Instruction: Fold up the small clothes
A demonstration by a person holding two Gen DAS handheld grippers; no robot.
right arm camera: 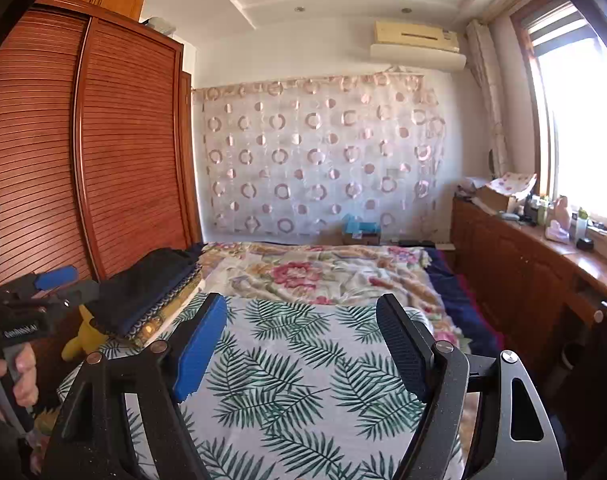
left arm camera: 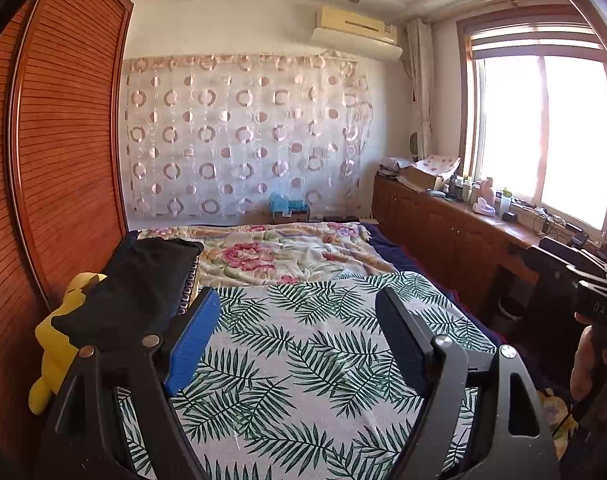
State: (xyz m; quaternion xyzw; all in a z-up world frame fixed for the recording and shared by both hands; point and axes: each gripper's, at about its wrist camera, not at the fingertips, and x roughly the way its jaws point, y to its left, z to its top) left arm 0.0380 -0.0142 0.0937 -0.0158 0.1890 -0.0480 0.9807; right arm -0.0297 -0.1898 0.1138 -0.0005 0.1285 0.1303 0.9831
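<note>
Judged early or between items: dark clothes (left arm camera: 143,280) stacked at ten o'clock on the bed's left edge, looking already folded, nothing spread on the palm-leaf sheet (left arm camera: 303,360). Left gripper (left arm camera: 299,336) wide apart, holding nothing, hovering over the sheet. Right gripper (right arm camera: 303,340) equally wide, empty, touching nothing

A home bedroom: a bed (left arm camera: 323,360) with palm-leaf sheet and floral blanket (left arm camera: 287,252), a louvred wooden wardrobe (right arm camera: 115,152), a wall air conditioner (left arm camera: 357,28), a circle-patterned curtain (right arm camera: 323,160), and a cluttered wooden sideboard (left arm camera: 455,224) under the window (left arm camera: 539,132)
</note>
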